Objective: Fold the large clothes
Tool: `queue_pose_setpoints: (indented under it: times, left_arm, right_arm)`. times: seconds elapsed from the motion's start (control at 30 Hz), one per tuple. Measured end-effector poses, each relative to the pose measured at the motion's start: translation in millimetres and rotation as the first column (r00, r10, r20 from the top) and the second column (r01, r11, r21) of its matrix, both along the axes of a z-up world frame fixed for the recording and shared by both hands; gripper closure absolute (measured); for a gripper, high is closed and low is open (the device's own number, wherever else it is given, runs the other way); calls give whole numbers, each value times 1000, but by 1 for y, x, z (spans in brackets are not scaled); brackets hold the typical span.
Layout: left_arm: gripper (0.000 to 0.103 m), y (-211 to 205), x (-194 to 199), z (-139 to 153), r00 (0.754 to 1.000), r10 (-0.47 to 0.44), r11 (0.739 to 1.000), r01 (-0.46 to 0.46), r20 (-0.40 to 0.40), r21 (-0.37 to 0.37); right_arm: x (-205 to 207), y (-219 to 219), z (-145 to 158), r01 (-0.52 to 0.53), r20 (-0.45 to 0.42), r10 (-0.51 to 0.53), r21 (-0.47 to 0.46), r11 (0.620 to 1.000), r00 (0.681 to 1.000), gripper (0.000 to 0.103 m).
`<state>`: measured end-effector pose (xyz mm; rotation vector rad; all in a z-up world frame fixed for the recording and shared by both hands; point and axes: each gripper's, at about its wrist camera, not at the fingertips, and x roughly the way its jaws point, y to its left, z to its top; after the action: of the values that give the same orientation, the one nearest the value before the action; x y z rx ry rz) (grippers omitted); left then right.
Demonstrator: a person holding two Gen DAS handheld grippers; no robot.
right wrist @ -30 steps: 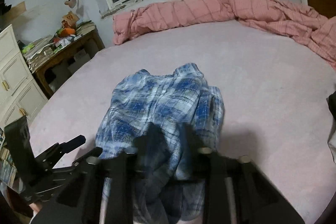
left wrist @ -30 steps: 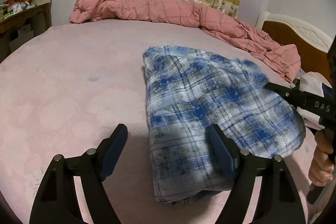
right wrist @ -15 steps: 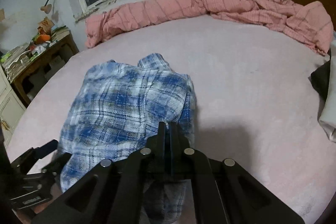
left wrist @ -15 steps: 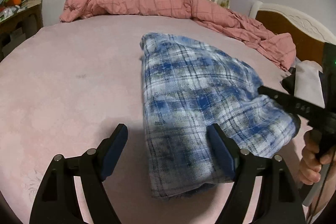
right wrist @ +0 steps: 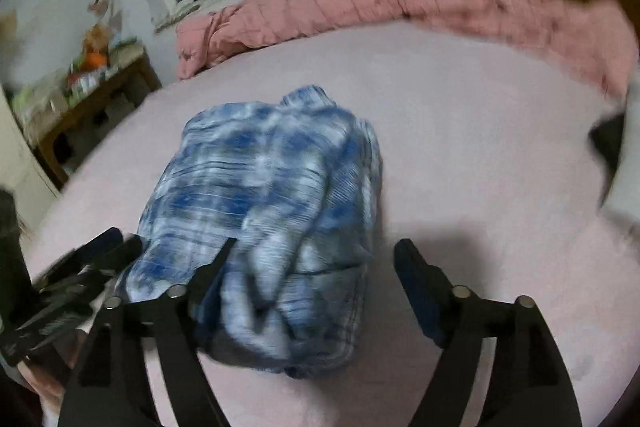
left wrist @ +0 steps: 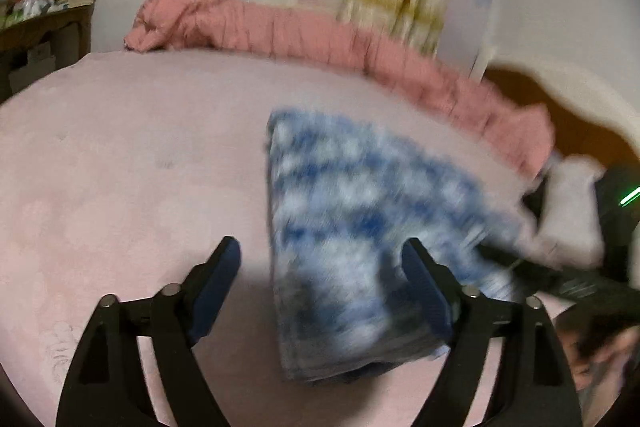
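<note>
Soft woven plaid cloth shirt (right wrist: pixel 272 195), matt fleecy pink bed cover (left wrist: pixel 120 155), crumpled cotton quilt (left wrist: pixel 280 35), matt black plastic left tool (left wrist: pixel 320 267), wooden side table (right wrist: pixel 100 95)

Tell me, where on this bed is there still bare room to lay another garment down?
The pink bedspread lies bare between the folded plaid shirt, the rumpled pink quilt at the far edge and the desk side. Another bare stretch lies on the shirt's other side. It is crowded toward the headboard, where the quilt and other cloth pile up.
</note>
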<state>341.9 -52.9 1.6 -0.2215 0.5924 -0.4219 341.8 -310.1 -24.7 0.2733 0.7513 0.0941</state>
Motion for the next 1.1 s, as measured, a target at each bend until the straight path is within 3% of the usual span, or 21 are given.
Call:
queue_pose_setpoints:
  times: [0.07, 0.17, 0.23, 0.33, 0.4, 0.53, 0.63, 0.8, 0.9, 1.1]
  left_arm:
    - [4, 10, 1, 1, 1000, -12, 997, 12, -4, -78]
    - [3, 13, 21, -11, 991, -64, 987, 44, -121, -155]
    - [3, 10, 36, -24, 971, -108, 980, 68, -214, -187]
    - [1, -1, 52, -44, 921, -205, 966, 136, -332, -222]
    - [1, -4, 49, -42, 925, -200, 970, 140, -322, -200]
    - [72, -8, 28, -26, 966, -148, 984, 124, -210, -125]
    - [79, -18, 11, -13, 988, -117, 993, 113, -105, -39]
    - [81, -34, -9, -1, 995, -99, 991, 97, 25, 88]
    - [81, -35, -16, 2, 992, -97, 989, 88, 78, 115]
    - [81, -30, -14, 2, 990, -103, 990, 93, 92, 110]
  right_arm:
    - [8, -16, -16, -27, -45, 34, 159, 987, 998, 23]
    - [15, -30, -35, -43, -81, 73, 326, 944, 994, 23]
    - [14, -31, -36, -54, -64, 79, 333, 941, 995, 26]
    - [12, -21, -35, -56, -56, 74, 276, 960, 996, 35]
    - [8, -17, -36, -50, -51, 66, 263, 964, 997, 47]
    - [1, -9, -30, -51, -9, 54, 204, 978, 999, 62]
    - [-12, 1, -18, -61, 59, 54, 119, 991, 997, 64]
    - [-35, 5, 1, -57, 186, 43, 69, 996, 982, 64]
    - [-45, 10, 8, -48, 223, 40, 28, 998, 974, 65]
    - [-56, 16, 17, -38, 251, 42, -21, 999, 967, 65]
